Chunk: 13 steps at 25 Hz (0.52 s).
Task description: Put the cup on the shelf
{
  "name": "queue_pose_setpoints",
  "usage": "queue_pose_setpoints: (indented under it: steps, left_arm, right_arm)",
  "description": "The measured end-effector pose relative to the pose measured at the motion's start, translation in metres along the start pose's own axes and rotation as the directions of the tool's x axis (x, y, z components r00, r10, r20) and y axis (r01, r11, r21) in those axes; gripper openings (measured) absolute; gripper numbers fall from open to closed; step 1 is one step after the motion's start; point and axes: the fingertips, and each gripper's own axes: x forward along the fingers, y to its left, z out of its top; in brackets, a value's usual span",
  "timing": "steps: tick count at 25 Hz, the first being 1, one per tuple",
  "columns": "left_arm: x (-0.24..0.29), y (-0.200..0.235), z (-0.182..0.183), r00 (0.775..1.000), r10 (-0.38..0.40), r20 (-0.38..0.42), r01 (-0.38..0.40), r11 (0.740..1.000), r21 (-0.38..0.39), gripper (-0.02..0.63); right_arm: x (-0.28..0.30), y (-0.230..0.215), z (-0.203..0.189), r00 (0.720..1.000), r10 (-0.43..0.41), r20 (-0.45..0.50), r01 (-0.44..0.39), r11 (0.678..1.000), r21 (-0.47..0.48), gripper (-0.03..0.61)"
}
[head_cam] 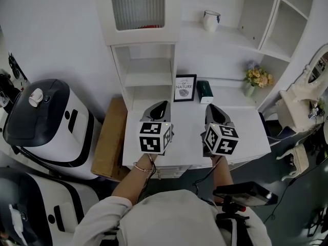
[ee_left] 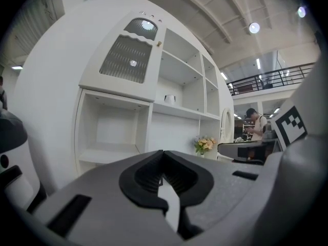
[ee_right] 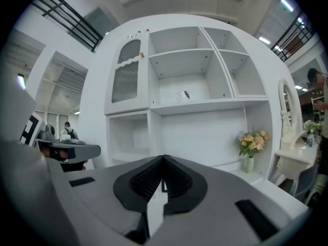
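On the upper shelf point(head_cam: 233, 39) of the white wall unit, the cup point(head_cam: 211, 20) stood upright, well apart from both of our tools, so we judged the placing itself already done. Our left hand-held gripper point(head_cam: 161, 106) and right hand-held gripper point(head_cam: 212, 109) hung side by side over the desk point(head_cam: 251, 132), both pointing toward the unit. Each had its jaws pressed together with nothing between them. By our reckoning little was left except to draw the arms away.

Only the head view gave us the desk top. It showed a framed print point(head_cam: 185, 88) against the back wall with a small dark green box point(head_cam: 205, 91) just beside it, and a vase of flowers point(head_cam: 258, 78) farther right. It also showed a cardboard box point(head_cam: 108, 137) at the desk's left side and the rounded white machines point(head_cam: 46, 122) beyond it.

The two gripper views looked almost level at the unit instead. They showed us the cup side-on in its open compartment, with bare shelves above it, which the steep head view foreshortened. They also took in the hall around us, which the head view missed: ceiling lights, a railing, a standing person point(ee_left: 253, 122) far off in the left gripper view, and another distant figure point(ee_right: 67, 130) in the right gripper view. The gripper bodies filled the lower half of both views, so the desk surface was largely hidden there.
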Motion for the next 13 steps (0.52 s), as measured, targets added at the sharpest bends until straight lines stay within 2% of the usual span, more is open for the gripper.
queue_pose_setpoints:
  steps: [13]
  left_arm:
    - [-0.0079, 0.0043, -0.0054, 1.000, -0.013, -0.002, 0.013, 1.000, -0.008, 0.008]
  right_arm:
    - [-0.0048, 0.0094, -0.0046, 1.000, -0.015, -0.007, 0.015, 1.000, 0.003, 0.021]
